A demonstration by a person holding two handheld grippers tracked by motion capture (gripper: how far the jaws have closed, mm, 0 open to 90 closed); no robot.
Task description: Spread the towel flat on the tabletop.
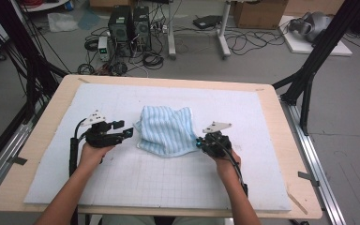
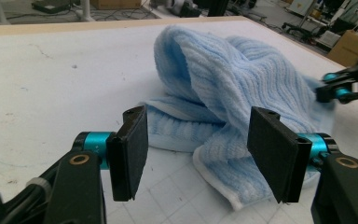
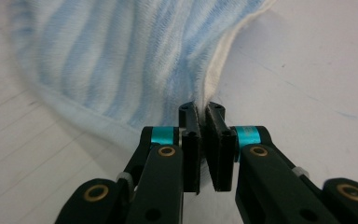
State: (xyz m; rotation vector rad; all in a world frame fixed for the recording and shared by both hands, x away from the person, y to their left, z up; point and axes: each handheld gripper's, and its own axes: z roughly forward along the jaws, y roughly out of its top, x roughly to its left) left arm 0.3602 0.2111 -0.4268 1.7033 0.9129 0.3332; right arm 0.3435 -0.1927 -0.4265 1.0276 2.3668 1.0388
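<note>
We see the blue striped towel [image 1: 165, 130] bunched in a heap near the middle of the white mat [image 1: 122, 178]. Our right gripper [image 3: 204, 109] is clamped on its near edge, pads pinching the hem. Our left gripper [image 2: 193, 154] stands unclenched just beside the towel's other side, a loose fold lying between the jaws, untouched.

From the high view you look forward and down on the whole wooden table with its white squared mat [image 1: 122, 178], with the room's floor behind it. Your left gripper view sits low and close to the mat, looking across at the crumpled blue striped towel [image 2: 223, 88]. Your right gripper view looks from very near at the towel's edge [image 3: 121, 60]. All three share that towel.
</note>
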